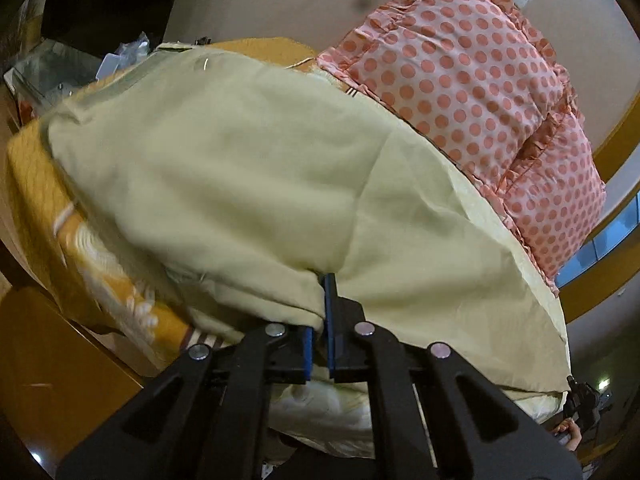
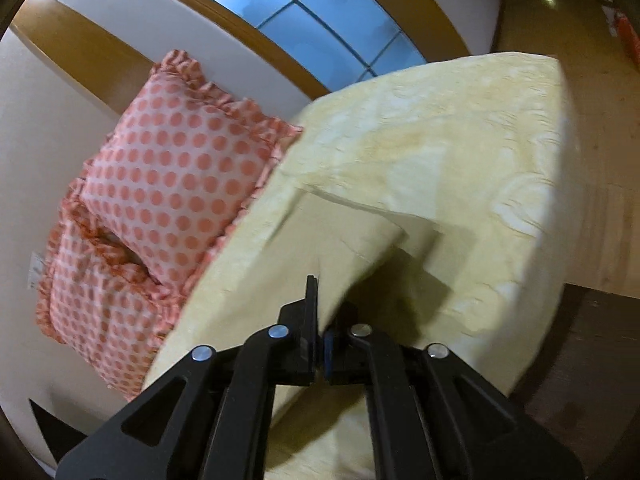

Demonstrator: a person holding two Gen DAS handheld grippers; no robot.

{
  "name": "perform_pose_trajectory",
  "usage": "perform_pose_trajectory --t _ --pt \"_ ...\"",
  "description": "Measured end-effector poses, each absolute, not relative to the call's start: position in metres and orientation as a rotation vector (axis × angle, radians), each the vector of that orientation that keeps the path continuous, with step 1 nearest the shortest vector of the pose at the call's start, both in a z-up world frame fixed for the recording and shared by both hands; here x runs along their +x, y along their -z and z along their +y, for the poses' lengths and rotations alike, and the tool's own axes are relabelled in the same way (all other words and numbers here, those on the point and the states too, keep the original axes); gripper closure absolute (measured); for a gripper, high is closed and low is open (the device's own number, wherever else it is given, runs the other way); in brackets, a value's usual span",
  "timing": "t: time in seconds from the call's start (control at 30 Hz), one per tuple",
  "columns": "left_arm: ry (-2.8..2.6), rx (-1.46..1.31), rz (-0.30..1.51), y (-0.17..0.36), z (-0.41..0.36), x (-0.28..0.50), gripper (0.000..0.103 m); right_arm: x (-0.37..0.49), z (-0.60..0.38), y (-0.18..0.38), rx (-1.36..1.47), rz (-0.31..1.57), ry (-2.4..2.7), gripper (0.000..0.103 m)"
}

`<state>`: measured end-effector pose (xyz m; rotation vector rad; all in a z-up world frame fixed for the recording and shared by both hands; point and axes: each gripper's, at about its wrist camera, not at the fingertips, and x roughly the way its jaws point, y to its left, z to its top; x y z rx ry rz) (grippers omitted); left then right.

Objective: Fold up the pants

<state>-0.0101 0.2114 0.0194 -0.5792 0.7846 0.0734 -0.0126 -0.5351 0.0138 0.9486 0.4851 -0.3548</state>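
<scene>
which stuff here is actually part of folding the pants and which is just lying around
Part of the job:
- pale yellow-green pants
- left gripper, jaws shut on the pants
- right gripper, jaws shut on the pants
- bed the pants lie on

Just lying about:
- polka-dot pillows
- orange blanket
- clutter beyond the bed
- window

Pants (image 1: 224, 184): pale yellow-green, plain. Pillows (image 1: 472, 92): pink with orange-red polka dots and ruffled trim. Bedspread (image 2: 460, 128): pale yellow, tone-on-tone relief pattern. Blanket (image 1: 48, 196): orange with white motifs. Gripper pads (image 1: 330, 300): blue on black linkages.
</scene>
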Motion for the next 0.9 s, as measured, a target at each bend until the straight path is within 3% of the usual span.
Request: perform_pose_trajectory --t 0.1,0.17,0.3,0.4,0.63,0.7,0.77,0.9 --pt "-0.087 -0.536 0.739 -0.026 0.205 -0.019 0.085 -0.031 -0.535 -0.018 0.892 0.446 0.438 0.045" --pt "-0.079 -0.522 0.718 -0.027 0.203 -0.024 0.068 -0.04 -0.534 -0.021 0.833 0.416 0.494 0.043" --pt "-0.075 -0.52 0.7 -0.027 0.2 -0.026 0.059 -0.037 -0.534 -0.012 0.795 0.426 0.486 0.044" --pt "-0.076 -0.528 0.678 -0.029 0.203 -0.032 0.055 -0.028 -0.523 -0.008 0.763 0.437 0.398 0.055" --pt "-0.163 -0.553 0.603 -0.034 0.226 -0.05 0.038 -0.016 -0.493 -0.003 0.601 0.399 0.318 0.067" --pt "-0.209 -0.575 0.585 -0.032 0.239 -0.055 0.036 -0.015 -0.491 -0.002 0.554 0.398 0.36 0.076" --pt "-0.233 -0.6 0.576 -0.03 0.25 -0.058 0.032 -0.017 -0.499 -0.001 0.574 0.404 0.386 0.097" --pt "-0.257 -0.639 0.568 -0.026 0.267 -0.059 0.029 -0.009 -0.499 -0.021 0.555 0.385 0.311 0.1"
